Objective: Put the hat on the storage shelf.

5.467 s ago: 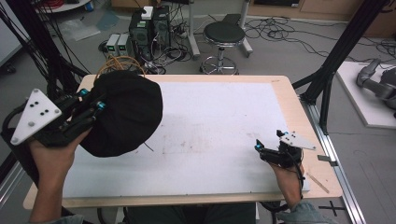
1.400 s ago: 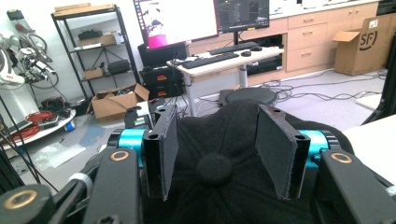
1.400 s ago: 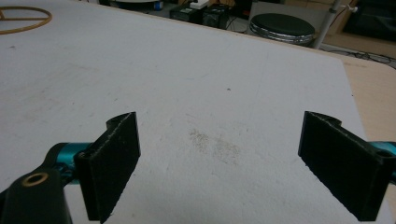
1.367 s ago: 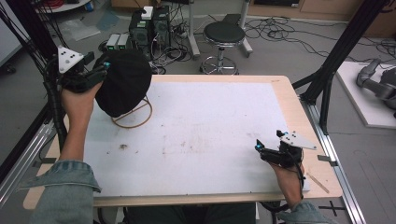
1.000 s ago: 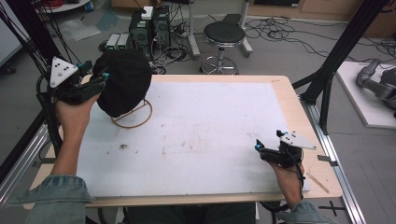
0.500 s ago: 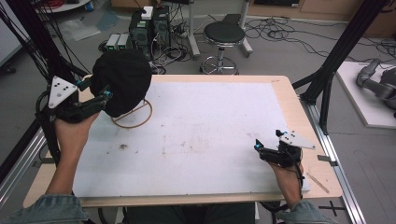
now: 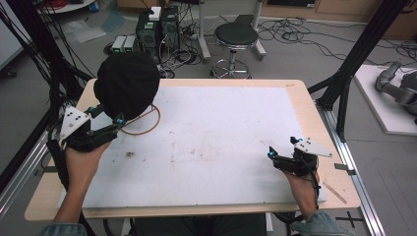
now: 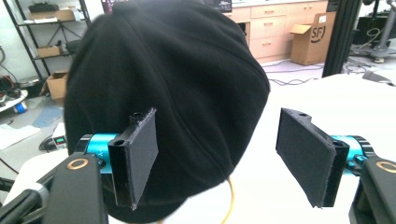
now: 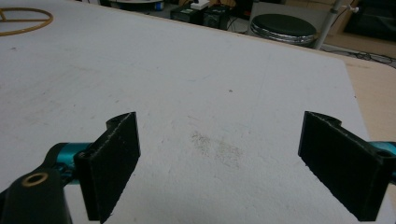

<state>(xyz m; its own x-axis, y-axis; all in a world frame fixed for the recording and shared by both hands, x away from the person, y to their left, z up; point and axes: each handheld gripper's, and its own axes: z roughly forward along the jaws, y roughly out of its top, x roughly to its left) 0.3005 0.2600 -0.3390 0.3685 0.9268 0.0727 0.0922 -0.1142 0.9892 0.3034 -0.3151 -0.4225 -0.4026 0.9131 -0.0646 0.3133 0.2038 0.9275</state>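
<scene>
White foam sheeting covers the pale wooden counter [image 7: 305, 105], and most of it lies bare. At about ten o'clock on the counter, a black fleece cap [image 7: 127, 83] is seen perched on a stand, of which the brass-coloured ring base [image 7: 147, 129] shows below the cap's edge, at its five o'clock. In the left gripper view the cap [image 8: 168, 93] rises domed and smooth, with a thin yellow rod [image 8: 229, 200] visible beneath its brim.

The left tongs [image 7: 119, 122] are found just at the cap's lower edge, toward seven o'clock of it. Their jaws have just been opening, and in the left gripper view [image 8: 224, 158] the pads stand apart with a gap of cloth and counter between them, so the cap is released and nothing is pinched. The right tongs [image 7: 270, 154] are held low at about four o'clock on the counter, well apart from the cap, jaws spread wide over bare foam [image 9: 219, 158] and empty.

As a judgement, the hanging of the cap appears done: it sits on its stand unaided. What seems left is only for the left tongs to be drawn clear without the brim being snagged.
</scene>
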